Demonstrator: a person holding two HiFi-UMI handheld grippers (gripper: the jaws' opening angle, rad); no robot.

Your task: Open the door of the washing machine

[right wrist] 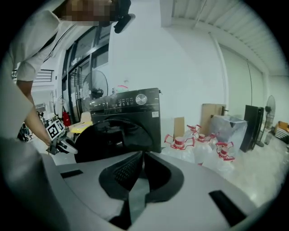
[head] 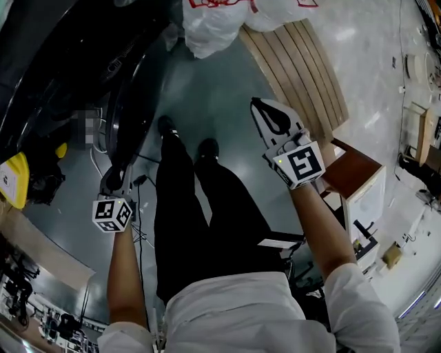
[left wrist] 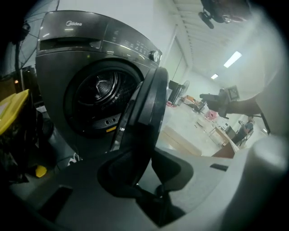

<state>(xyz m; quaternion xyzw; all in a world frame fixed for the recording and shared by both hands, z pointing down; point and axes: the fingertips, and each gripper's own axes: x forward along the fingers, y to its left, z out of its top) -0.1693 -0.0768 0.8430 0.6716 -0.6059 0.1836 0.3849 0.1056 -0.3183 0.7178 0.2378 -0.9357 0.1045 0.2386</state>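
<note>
The dark grey washing machine [left wrist: 67, 58] stands at the head view's upper left [head: 41, 69]. Its round door [left wrist: 151, 99] hangs swung out, and the drum [left wrist: 97, 97] shows behind it. My left gripper [left wrist: 146, 158] is shut on the door's rim, which runs down between its pads. From the head view that gripper [head: 116, 176] sits at the low end of the door's dark edge [head: 127, 117]. My right gripper [head: 256, 103] hovers over the floor to the right, shut with nothing in it. It [right wrist: 141, 155] faces the machine [right wrist: 131, 113] from a distance.
My legs [head: 186, 207] stand between the two grippers. A slatted wooden board [head: 303, 69] and white bags [head: 220, 21] lie ahead on the right. Water jugs with red handles [right wrist: 194, 140] stand right of the machine. A yellow object [head: 14, 179] is at the left, with cables [head: 138, 227] on the floor.
</note>
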